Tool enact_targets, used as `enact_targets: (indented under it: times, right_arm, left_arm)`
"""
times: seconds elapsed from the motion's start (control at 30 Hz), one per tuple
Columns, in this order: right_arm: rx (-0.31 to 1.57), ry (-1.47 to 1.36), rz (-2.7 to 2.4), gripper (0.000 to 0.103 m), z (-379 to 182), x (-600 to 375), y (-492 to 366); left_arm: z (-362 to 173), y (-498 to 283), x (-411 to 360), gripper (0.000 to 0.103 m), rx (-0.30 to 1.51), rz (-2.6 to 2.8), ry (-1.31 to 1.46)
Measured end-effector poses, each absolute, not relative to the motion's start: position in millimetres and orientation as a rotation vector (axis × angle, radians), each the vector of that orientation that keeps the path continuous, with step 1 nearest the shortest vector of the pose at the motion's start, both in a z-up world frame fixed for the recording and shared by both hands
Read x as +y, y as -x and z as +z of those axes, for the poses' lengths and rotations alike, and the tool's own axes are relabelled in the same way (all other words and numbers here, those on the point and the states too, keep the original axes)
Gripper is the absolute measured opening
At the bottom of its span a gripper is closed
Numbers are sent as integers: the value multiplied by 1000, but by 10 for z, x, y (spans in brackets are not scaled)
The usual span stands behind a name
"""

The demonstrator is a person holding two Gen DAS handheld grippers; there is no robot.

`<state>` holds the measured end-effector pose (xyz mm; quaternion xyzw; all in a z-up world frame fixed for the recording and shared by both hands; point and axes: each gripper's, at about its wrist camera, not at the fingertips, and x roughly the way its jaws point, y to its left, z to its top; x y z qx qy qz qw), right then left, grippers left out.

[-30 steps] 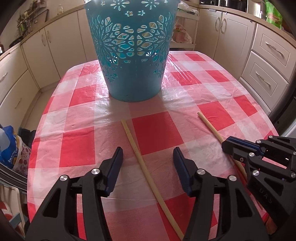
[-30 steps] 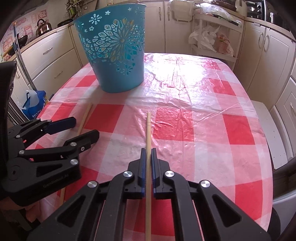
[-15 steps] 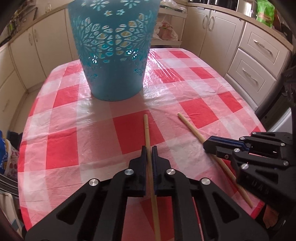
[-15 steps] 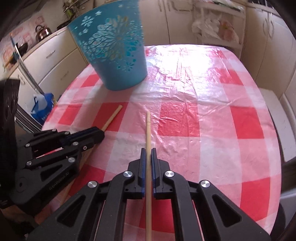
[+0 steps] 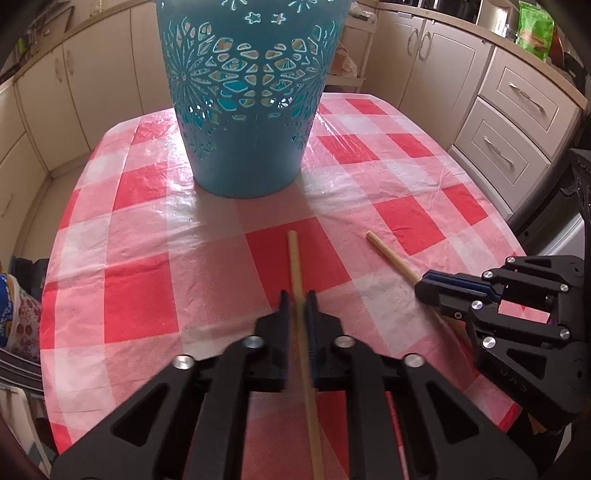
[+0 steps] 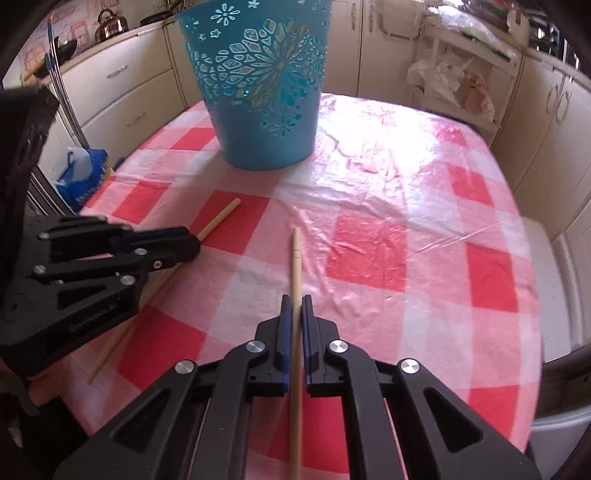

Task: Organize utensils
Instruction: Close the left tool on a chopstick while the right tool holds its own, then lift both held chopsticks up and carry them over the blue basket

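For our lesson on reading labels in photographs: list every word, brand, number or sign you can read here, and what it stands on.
"GenRobot.AI" (faint, so not certain): raised lettering on the side of the left hand-held gripper.
Right hand-held gripper: raised letters on its side, too faint to read.
Green packet on the counter: print too blurred.
Blue bag on the floor: print too blurred.

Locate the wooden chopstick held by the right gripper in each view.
Left wrist view: the thin pale wooden chopstick lies slanted at right of centre, running into the right gripper.
Right wrist view: same chopstick at centre, upright in the picture between the fingers.
Shared landmark: the perforated turquoise plastic basket at top centre.
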<state>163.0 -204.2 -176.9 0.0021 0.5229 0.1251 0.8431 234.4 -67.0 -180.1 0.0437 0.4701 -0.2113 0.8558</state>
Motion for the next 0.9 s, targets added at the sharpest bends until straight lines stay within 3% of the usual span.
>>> enact_targets:
  times: [0.17, 0.2, 0.3, 0.4, 0.43, 0.5, 0.63, 0.9]
  right_arm:
    - [1138, -45, 270, 6, -1762, -2070, -1675]
    - [1139, -13, 273, 6, -1755, -2038, -1675]
    - [1128, 105, 282, 7, -1752, -1903, -1652]
    - [1121, 125, 291, 7, -1759, -1874, -1649]
    - [1122, 103, 295, 7, -1765, -1900, -1652]
    - [1119, 73, 298, 6, -1762, -1949, -1636]
    - [1139, -16, 323, 6, -1747, -2003, -1622]
    - [1123, 127, 322, 8, -1728, -1839, -1560]
  left_arm:
    - [-1783, -2355, -622, 6, 1007, -410, -87]
    - [-1780, -2375, -617, 10, 1013, -401, -84]
    - [-1765, -2428, -620, 39, 1014, -366, -88]
    - [-1789, -2435, -678, 35, 995, -363, -120]
    - [-1792, -2421, -695, 21, 989, -368, -129]
    - [-1795, -2397, -719, 5, 989, -389, -128]
    - [-1775, -2320, -730, 5, 980, -403, -133]
    - [-1803, -2276, -775, 6, 982, -390, -183]
